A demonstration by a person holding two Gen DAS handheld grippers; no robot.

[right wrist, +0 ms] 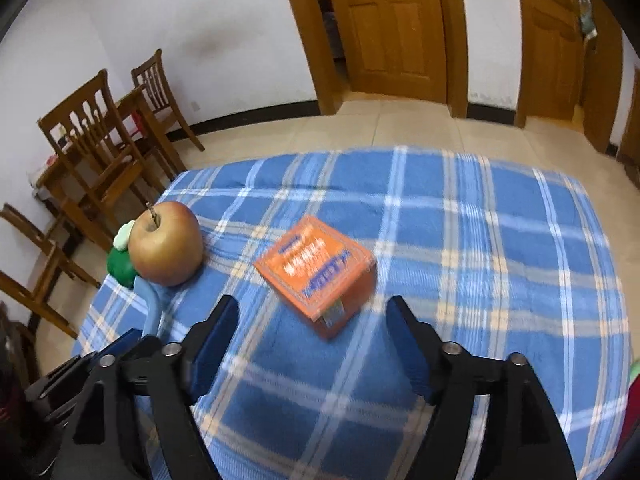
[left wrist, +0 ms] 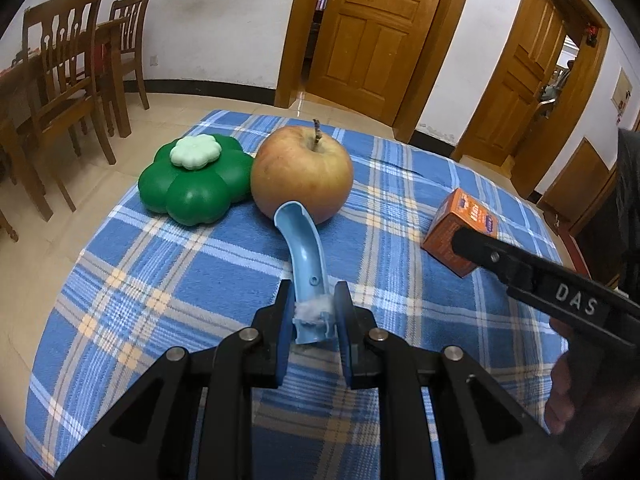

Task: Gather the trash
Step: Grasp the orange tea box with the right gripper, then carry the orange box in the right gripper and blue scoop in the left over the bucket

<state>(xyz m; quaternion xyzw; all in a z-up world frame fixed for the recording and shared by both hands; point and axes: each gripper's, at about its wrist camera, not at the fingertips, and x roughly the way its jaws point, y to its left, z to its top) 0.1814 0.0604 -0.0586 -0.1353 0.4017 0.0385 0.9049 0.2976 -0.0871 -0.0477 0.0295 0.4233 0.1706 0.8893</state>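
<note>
My left gripper (left wrist: 313, 300) is shut on the near end of a curved light-blue plastic piece (left wrist: 302, 240) with white fluff at the grip; its far tip lies against an apple (left wrist: 302, 172). An orange box (left wrist: 456, 236) lies on the blue plaid cloth to the right; it also shows in the right wrist view (right wrist: 316, 272). My right gripper (right wrist: 312, 304) is open just above and before the box, one finger on each side. In the left wrist view the right gripper's finger (left wrist: 500, 260) overlaps the box. The blue piece (right wrist: 150, 300) shows at left.
A green flower-shaped container (left wrist: 192, 180) with a pale lid sits left of the apple (right wrist: 166, 244). The table's plaid cloth (right wrist: 480, 240) ends at the floor edge beyond. Wooden chairs (left wrist: 68, 60) stand left; wooden doors (left wrist: 372, 32) are behind.
</note>
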